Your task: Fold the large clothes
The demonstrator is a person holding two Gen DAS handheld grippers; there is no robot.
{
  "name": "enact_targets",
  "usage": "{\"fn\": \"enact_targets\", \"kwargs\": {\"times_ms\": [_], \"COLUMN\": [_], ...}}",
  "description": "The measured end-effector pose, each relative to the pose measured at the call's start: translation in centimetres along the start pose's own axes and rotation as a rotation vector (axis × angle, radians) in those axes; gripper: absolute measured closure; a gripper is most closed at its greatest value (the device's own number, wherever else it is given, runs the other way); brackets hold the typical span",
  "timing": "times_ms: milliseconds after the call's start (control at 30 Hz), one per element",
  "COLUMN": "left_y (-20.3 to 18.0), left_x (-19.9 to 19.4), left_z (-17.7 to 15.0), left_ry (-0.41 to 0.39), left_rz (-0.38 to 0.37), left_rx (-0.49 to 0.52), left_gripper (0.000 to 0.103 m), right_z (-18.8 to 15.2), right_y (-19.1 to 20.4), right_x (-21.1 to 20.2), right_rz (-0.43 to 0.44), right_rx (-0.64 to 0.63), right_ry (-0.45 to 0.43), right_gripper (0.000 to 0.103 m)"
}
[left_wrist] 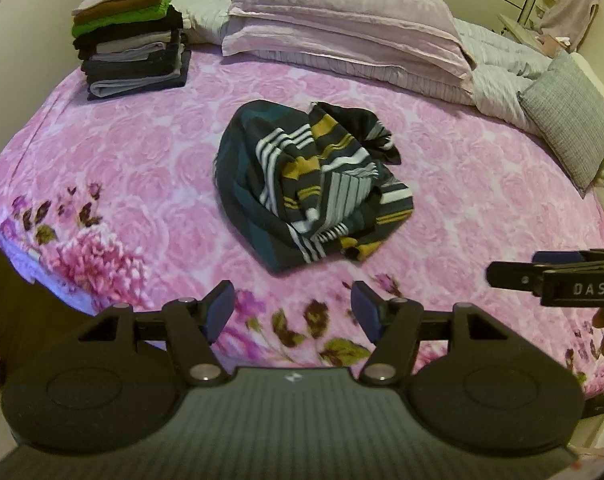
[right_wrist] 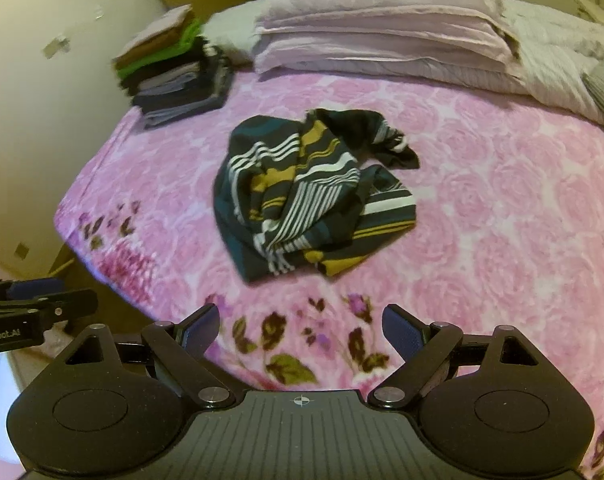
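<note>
A stack (left_wrist: 131,36) has been folded at 11 o'clock, while the striped garment (left_wrist: 314,184) lies crumpled mid-bed, untouched, with left gripper (left_wrist: 293,312) and right gripper (right_wrist: 300,326) both spread empty.

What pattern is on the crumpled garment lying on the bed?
Stripes: dark teal, mustard and white on the crumpled garment, clearest in the left wrist view.

A home bedroom: a bed (left_wrist: 141,168) under a pink floral blanket, pillows (left_wrist: 342,36) at its head, folded clothes (left_wrist: 129,44) stacked at its far-left corner.
</note>
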State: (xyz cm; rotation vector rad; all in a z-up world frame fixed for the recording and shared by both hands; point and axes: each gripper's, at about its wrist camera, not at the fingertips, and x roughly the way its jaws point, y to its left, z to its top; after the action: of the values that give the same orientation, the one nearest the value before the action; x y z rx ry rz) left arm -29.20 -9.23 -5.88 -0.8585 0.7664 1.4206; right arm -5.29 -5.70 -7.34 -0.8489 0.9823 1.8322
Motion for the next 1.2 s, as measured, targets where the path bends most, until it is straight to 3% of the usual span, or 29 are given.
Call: {"fn": "enact_targets", "kwargs": {"times_ms": [467, 667, 900, 1200], "left_y": [14.1, 17.7, 19.9, 19.0], "left_x": [10.0, 14.8, 19.6, 26.5], "left_z": [12.0, 16.6, 20.5, 24.6], "left_ry": [0.047, 0.041, 0.047, 0.066], "left_rz": [0.019, 0.051, 0.051, 0.092], "left_rx": [0.069, 0.065, -0.015, -0.098], "left_gripper": [0.041, 0.041, 0.041, 0.038], "right_z": [5.7, 7.1, 12.6, 22.1], "right_y": [0.6, -0.4, -3.5, -11.0], "right_x": [7.1, 9.7, 14.6, 24.4], "right_rz": [-0.155, -0.195, -0.133, -0.022], "right_rx": [0.317, 0.359, 0.393, 0.630], "right_ry": [-0.048, -0.064, -0.110, -0.119], "right_gripper": [0.017, 0.018, 0.019, 0.024]}}
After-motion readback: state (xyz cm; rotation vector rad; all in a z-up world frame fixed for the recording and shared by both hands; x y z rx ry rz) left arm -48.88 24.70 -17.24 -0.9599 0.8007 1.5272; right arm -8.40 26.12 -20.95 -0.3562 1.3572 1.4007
